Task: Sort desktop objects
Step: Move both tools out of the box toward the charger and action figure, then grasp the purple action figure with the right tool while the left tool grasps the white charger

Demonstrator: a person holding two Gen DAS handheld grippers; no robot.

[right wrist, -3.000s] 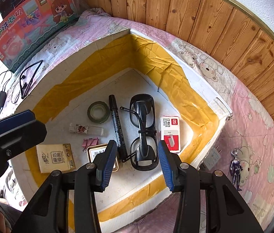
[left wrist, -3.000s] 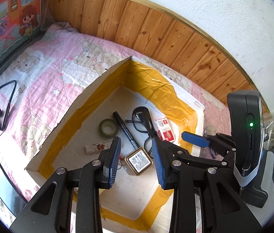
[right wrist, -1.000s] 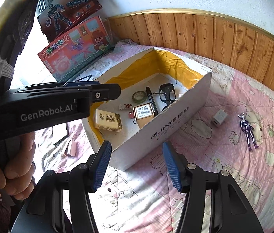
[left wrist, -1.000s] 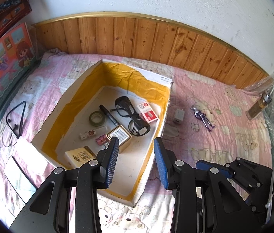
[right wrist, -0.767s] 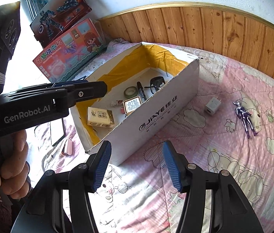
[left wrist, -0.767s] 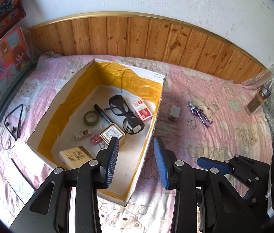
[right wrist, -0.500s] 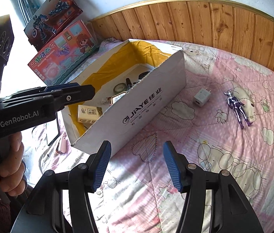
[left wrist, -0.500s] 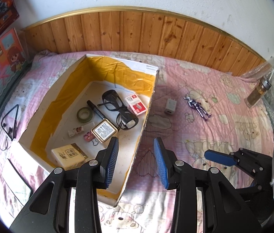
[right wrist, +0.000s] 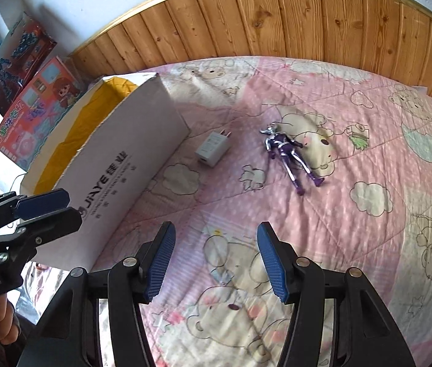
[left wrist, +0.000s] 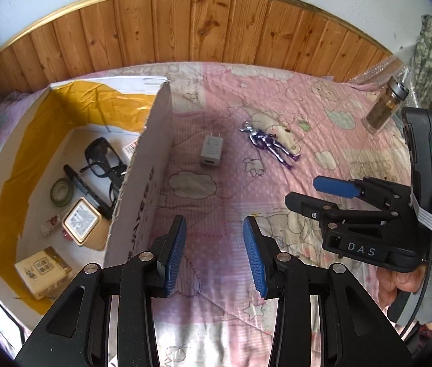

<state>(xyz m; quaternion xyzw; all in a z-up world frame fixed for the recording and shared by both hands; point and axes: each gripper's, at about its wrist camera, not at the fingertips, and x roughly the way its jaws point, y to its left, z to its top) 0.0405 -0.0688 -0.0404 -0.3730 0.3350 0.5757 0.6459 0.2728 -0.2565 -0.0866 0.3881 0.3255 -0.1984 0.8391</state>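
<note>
A white cardboard box (left wrist: 151,159) with yellow tape inside lies on the pink quilt and holds glasses (left wrist: 102,159), a marker (left wrist: 84,186), a tape roll (left wrist: 61,191), a small tin (left wrist: 81,221) and a tan packet (left wrist: 43,270). To its right on the quilt lie a white charger plug (left wrist: 211,150) (right wrist: 211,148) and a purple figurine (left wrist: 269,145) (right wrist: 291,156). My left gripper (left wrist: 214,253) hovers over bare quilt beside the box, its jaws opening with nothing between them. My right gripper (right wrist: 214,260) is open and empty, short of the plug and figurine.
A wooden headboard (left wrist: 203,27) runs along the back. A glass jar (left wrist: 387,107) stands at the far right. Toy boxes (right wrist: 32,107) lean at the left wall beyond the cardboard box (right wrist: 118,177). A person's hand (left wrist: 399,278) grips the right tool.
Both views have swung right and lower: the box has slid to the left, and the plug and figurine are nearer and more central. Neither gripper has taken hold of anything.
</note>
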